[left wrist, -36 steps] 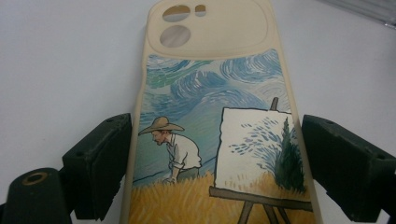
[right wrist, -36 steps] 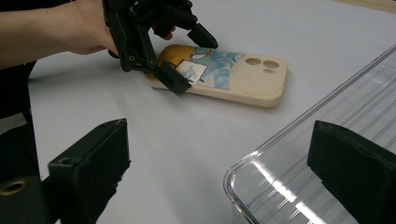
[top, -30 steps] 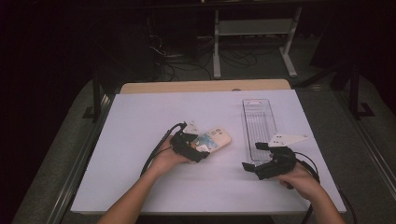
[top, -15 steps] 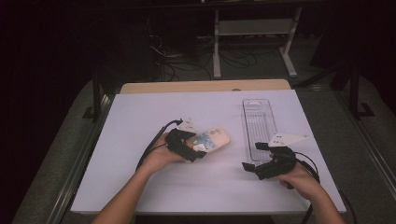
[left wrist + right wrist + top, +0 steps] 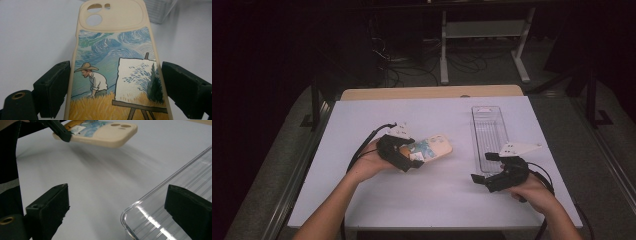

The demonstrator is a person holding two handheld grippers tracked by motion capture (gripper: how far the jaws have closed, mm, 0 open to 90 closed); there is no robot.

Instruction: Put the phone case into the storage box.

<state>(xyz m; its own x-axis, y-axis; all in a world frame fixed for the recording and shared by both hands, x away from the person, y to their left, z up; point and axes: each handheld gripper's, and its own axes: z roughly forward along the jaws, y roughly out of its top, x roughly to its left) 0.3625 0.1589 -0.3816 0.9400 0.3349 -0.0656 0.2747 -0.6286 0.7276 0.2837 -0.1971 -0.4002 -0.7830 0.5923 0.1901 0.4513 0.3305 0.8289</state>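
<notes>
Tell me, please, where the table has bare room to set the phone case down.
The table is bare behind the phone case, and between the left gripper and right gripper. It is crowded by the clear tray.

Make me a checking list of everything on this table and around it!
Surface: white table, bare apart from the items below.
Job's things: phone case with a painted field scene, held off the table; clear tray on the right side.
Clutter: nothing seen.
Grippers: left gripper jaws closed on the case's sides; right gripper jaws open at the tray's near corner, holding nothing.
Cables: black cable trailing from the left gripper.
Surroundings: dark floor, tangled floor wires, white stand behind.
</notes>
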